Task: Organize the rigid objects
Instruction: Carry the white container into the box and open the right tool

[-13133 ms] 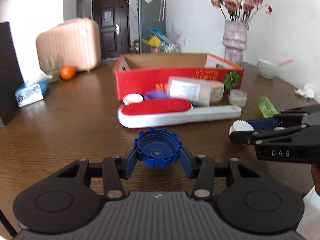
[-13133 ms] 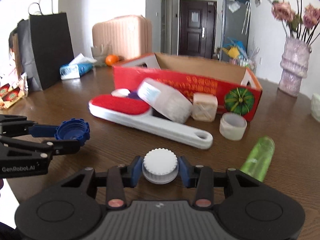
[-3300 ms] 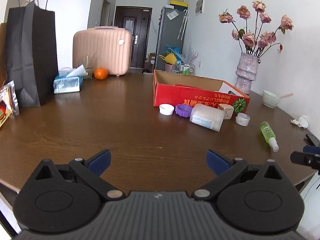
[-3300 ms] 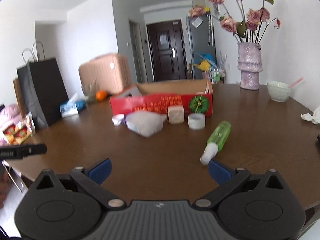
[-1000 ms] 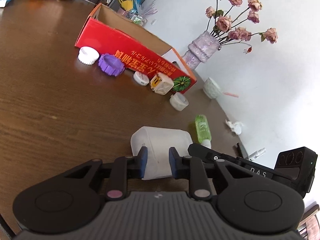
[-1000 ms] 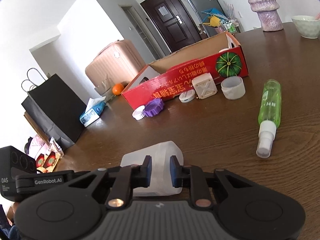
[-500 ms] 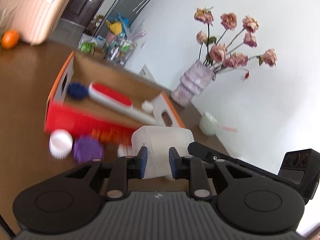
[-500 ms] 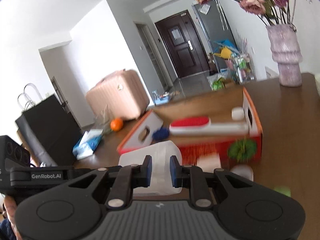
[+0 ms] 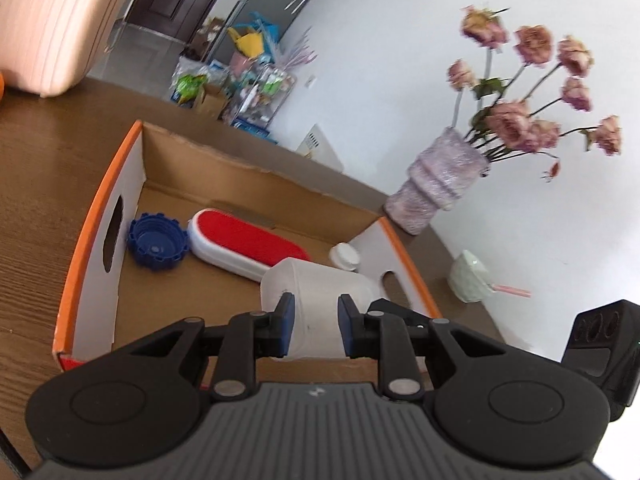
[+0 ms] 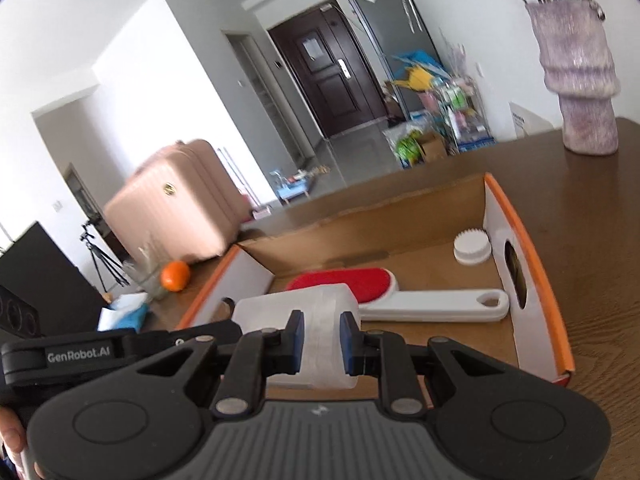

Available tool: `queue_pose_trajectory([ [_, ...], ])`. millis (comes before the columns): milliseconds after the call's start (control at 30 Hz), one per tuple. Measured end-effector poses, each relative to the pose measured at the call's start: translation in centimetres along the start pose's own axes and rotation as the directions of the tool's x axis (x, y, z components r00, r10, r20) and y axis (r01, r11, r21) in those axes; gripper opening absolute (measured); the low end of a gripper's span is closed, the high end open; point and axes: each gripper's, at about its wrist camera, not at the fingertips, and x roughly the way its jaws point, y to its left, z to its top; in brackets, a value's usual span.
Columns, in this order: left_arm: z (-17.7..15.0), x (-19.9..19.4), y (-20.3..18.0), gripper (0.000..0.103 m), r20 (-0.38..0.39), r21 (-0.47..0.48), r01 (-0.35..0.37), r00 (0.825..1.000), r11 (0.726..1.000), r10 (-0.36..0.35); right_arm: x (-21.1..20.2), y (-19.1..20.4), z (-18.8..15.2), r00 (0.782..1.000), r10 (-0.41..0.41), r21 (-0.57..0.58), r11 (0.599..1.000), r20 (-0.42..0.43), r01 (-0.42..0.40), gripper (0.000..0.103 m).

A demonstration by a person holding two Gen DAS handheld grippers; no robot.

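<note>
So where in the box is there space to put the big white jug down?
The box floor is bare at the front, before the blue cap and red brush. The back strip is also bare. The white cap crowds its corner.

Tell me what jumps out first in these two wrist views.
The translucent white plastic jug stands out: both the left gripper and the right gripper have their jaws clamped on it, holding it over the open cardboard box. Inside the box lie a red-and-white lint brush, a blue cap at one end and a white cap at the other.
</note>
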Motion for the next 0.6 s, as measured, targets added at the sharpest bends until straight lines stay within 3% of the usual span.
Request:
queue_pose_trajectory([
  [100,-0.6,1.1,1.2,0.023,-0.031,-0.019,-0.006,0.999,1.000,0.005,1.4,-0.6,-0.4,0.999,-0.016,-0.004,1.000,-0.034,0.016,0.019],
  [367,-0.9,1.7,0.8,0.024,-0.057,0.057,-0.043,0.997,0.997,0.046,3.1,-0.7,-1.4,0.995,-0.066,-0.036,0.997,-0.072,0.063,0.018],
  [600,-0.7,-2.2,-1.1,0.030,0.010,0.142,-0.118,0.993,0.983,0.118,0.5,1.0,-0.8,0.994,-0.113,-0.122,0.986,-0.014,0.110,0.020],
])
